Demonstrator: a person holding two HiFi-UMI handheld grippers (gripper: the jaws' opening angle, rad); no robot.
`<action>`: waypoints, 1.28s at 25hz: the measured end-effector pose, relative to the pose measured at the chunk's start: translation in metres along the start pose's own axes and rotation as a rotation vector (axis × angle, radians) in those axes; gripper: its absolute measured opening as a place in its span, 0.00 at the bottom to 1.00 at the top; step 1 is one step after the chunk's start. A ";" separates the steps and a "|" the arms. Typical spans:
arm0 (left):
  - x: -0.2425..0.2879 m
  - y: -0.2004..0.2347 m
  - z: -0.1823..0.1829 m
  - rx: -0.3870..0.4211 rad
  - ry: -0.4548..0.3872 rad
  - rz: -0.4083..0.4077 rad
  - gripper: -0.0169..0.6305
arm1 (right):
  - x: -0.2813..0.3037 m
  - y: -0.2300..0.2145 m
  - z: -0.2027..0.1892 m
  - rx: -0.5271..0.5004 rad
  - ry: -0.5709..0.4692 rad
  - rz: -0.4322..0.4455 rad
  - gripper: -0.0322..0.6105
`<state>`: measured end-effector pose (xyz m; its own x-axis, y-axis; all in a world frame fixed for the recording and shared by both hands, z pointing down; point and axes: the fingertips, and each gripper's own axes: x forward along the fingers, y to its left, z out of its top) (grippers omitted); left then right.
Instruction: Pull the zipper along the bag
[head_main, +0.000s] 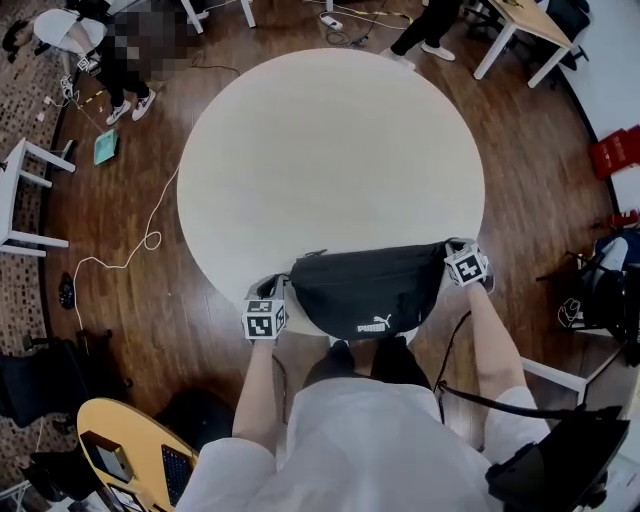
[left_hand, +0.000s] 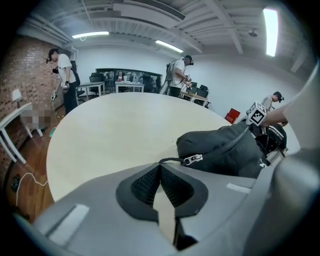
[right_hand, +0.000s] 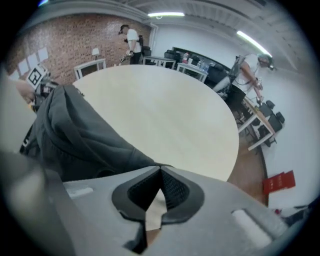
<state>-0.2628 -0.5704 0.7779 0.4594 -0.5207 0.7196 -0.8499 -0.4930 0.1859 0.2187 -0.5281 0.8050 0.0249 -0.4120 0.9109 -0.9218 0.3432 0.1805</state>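
Observation:
A black waist bag (head_main: 368, 288) with a white logo lies at the near edge of the round table (head_main: 330, 150). My left gripper (head_main: 281, 288) is at the bag's left end. In the left gripper view its jaws (left_hand: 160, 166) are shut on a thin black cord (left_hand: 172, 161) that runs to the silver zipper pull (left_hand: 193, 159). My right gripper (head_main: 457, 251) is at the bag's right end. In the right gripper view its jaws (right_hand: 160, 167) are shut on the tapered corner of the bag (right_hand: 75, 135).
The table stands on a wooden floor (head_main: 130, 290) with a white cable (head_main: 150, 238) trailing across it. White tables and chairs (head_main: 520, 30) stand at the room's edges. Several people (left_hand: 178, 75) work at the back. A red crate (head_main: 617, 150) sits at right.

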 end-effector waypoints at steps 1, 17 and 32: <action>-0.003 -0.003 0.000 0.013 -0.001 -0.014 0.06 | -0.004 -0.002 0.005 0.044 -0.042 -0.001 0.04; -0.211 -0.197 0.078 0.204 -0.525 -0.042 0.05 | -0.243 0.105 0.025 0.087 -0.735 0.119 0.04; -0.357 -0.483 -0.009 0.142 -0.758 0.042 0.05 | -0.447 0.161 -0.179 -0.107 -0.928 0.181 0.04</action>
<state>-0.0187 -0.1401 0.4371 0.5217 -0.8510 0.0598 -0.8531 -0.5199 0.0443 0.1282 -0.1375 0.4931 -0.4744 -0.8351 0.2784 -0.8400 0.5241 0.1408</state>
